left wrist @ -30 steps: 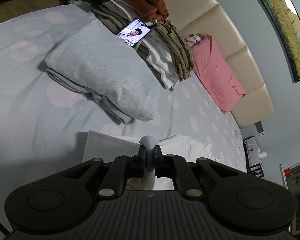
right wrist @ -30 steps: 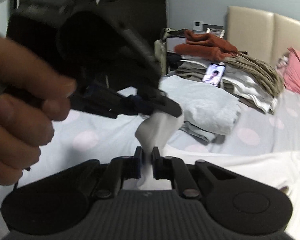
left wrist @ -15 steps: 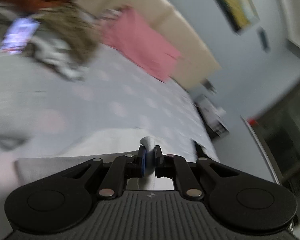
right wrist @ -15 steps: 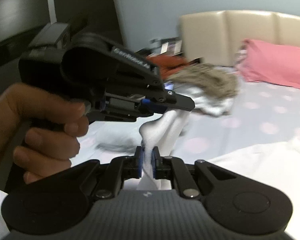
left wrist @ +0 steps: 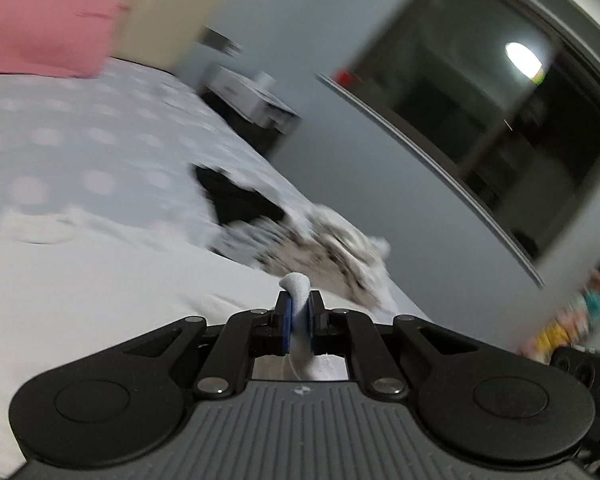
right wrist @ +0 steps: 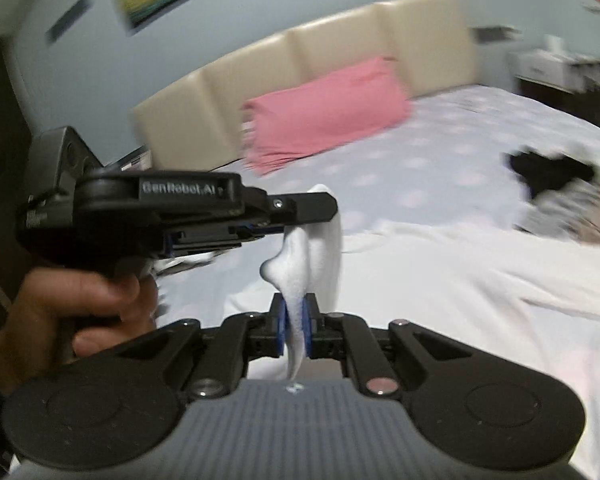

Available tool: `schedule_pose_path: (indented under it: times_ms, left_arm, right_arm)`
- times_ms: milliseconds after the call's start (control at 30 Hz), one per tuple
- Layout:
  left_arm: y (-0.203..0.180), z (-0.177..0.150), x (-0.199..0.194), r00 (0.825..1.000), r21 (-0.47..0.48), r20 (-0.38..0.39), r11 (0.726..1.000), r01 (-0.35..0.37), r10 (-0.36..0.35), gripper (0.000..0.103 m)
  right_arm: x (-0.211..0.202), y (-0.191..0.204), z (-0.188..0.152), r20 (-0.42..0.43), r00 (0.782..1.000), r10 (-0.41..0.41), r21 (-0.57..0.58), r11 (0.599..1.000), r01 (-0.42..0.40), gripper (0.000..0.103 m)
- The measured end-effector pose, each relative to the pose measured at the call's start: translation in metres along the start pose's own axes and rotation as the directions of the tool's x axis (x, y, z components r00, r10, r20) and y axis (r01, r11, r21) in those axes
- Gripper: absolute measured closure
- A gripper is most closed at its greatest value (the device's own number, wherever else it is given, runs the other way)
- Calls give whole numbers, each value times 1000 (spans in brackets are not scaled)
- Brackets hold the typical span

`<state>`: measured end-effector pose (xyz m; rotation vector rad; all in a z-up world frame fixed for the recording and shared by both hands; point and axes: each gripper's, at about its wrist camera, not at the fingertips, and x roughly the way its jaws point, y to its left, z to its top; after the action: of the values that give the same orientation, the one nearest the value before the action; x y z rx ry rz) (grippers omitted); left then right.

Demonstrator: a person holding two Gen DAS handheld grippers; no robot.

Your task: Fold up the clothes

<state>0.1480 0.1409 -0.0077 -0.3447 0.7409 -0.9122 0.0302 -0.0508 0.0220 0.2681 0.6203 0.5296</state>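
The white garment (right wrist: 460, 292) is a soft, thick, plain white cloth, spread wide over the dotted bedsheet (right wrist: 440, 140). One pinched fold of it rises off the bed between the two claws.

Nearest the bed's foot, the right gripper (right wrist: 294, 328) has its blue pads closed on a ridge of that white cloth, which stands up out of the jaws in a rounded lump. Just beyond it, the left gripper (right wrist: 312, 208), held in a person's hand (right wrist: 72, 304), points across from the left and clamps the upper end of the same fold. In the left wrist view the left gripper (left wrist: 299, 320) is likewise closed on a small tuft of white cloth, with the rest of the garment (left wrist: 100, 280) lying on the bed to its left.

Farther up the bed, past the garment's far edge, lie a black item (right wrist: 548, 168) and a blurred speckled grey one (left wrist: 324, 248). At the head of the bed, a pink pillow (right wrist: 324, 112) leans against the cream headboard (right wrist: 340, 48).
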Motion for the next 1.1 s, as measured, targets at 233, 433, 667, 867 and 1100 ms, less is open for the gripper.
schedule_pose_path:
  times_ms: [233, 433, 667, 867, 1100]
  left_arm:
    - [-34, -42, 64, 989, 87, -141, 994, 67, -54, 97]
    - [-33, -54, 88, 974, 117, -223, 991, 65, -38, 95]
    - [-15, -85, 106, 939, 204, -324, 978, -46, 112, 82]
    - [-1, -85, 62, 951, 318, -262, 945, -75, 163, 66]
    - [75, -97, 1, 903, 245, -222, 917, -314, 369, 62]
  right_arm:
    - [-15, -47, -29, -42, 986, -160, 181, 969, 165, 93]
    - [-17, -64, -52, -93, 972, -217, 263, 936, 234, 93]
    - [-3, -90, -85, -234, 938, -254, 354, 877, 326, 93]
    - [19, -116, -109, -351, 889, -293, 384, 821, 422, 93]
    - [19, -151, -145, -517, 804, -294, 519, 639, 568, 84]
